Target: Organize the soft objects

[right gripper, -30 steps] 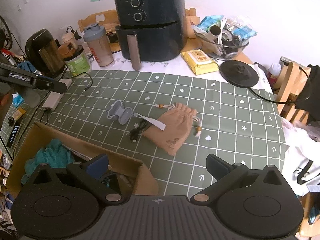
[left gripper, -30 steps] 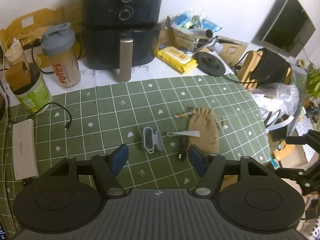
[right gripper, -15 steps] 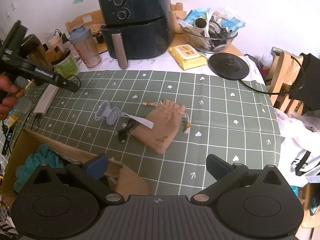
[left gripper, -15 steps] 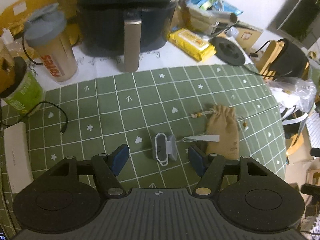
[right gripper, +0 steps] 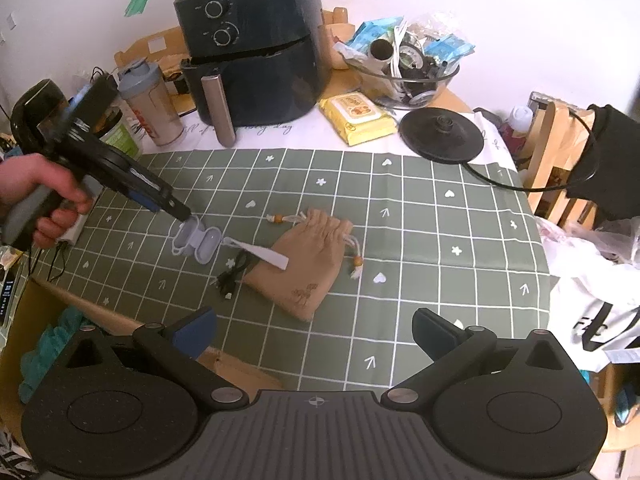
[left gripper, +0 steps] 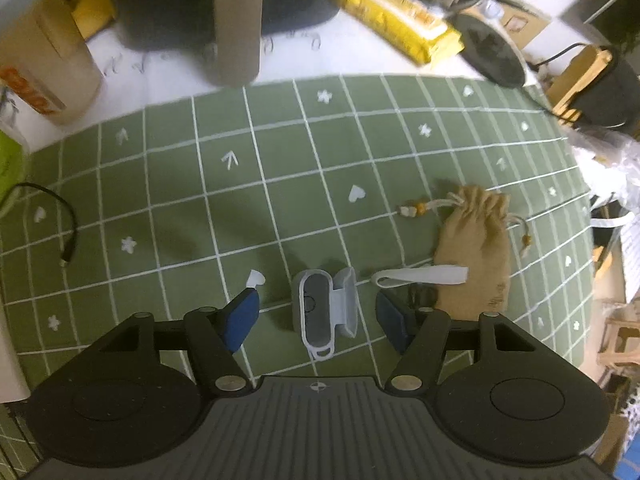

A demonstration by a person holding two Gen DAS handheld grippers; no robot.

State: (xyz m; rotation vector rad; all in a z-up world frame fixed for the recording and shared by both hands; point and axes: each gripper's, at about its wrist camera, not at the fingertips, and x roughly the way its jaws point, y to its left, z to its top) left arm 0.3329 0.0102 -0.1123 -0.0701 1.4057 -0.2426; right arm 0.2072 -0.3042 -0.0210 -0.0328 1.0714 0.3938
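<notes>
Since a second ago the open left gripper (left gripper: pixel 318 314) has dropped to straddle the grey silicone case (left gripper: pixel 326 312), while only the open, empty right gripper's (right gripper: pixel 314 330) camera shows the cardboard box (right gripper: pixel 36 320).

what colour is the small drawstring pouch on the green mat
Tan, like plain burlap cloth; the small drawstring pouch shows best in the right wrist view.
</notes>
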